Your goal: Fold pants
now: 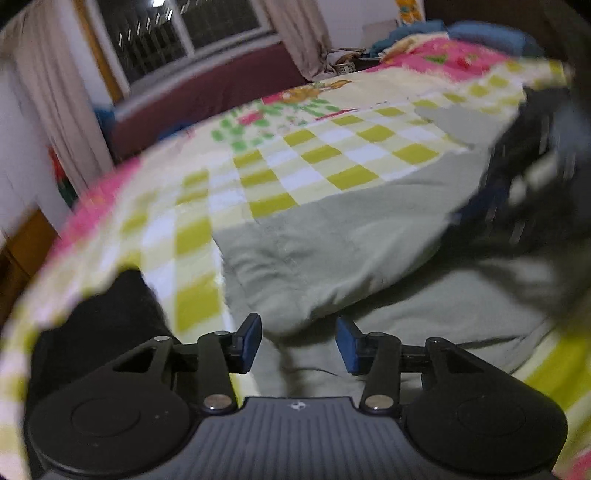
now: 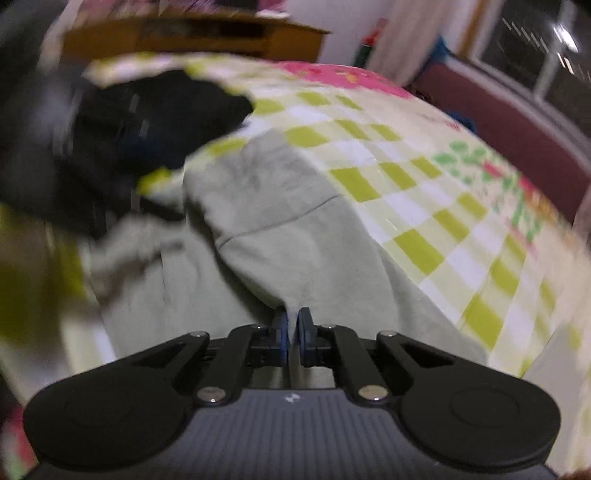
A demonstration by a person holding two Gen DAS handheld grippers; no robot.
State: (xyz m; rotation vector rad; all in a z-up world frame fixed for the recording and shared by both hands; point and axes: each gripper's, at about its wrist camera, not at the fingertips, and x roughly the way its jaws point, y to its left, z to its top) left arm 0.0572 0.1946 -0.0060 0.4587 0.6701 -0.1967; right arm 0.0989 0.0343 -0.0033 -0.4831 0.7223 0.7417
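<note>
On the bed, over a checked yellow-green and white bedspread (image 1: pixel 288 173), lie the pale grey-green pants (image 1: pixel 332 236), partly doubled over so that one layer rests on another. In the left wrist view the left gripper (image 1: pixel 298 345) hangs low over the near part of the cloth with its jaws standing well apart; a rounded fold of the pants reaches down between the blue pads (image 1: pixel 249 343), but neither pad presses on it. In the right wrist view the right gripper (image 2: pixel 291 338) has its jaws drawn almost together, and a thin edge of the pants (image 2: pixel 280 229) is pinched between them, the cloth rising from the pinch into a ridge that runs away across the bed. A dark blurred mass at the right edge of the left view is probably the other tool, though motion blur makes that unsure. A black garment (image 2: pixel 173 107) lies on the bedspread beyond the pants. Past the bed stand a dark red sill or bench (image 1: pixel 207 92), pale curtains (image 1: pixel 55 96) and a window (image 1: pixel 177 29) showing darkness outside.
</note>
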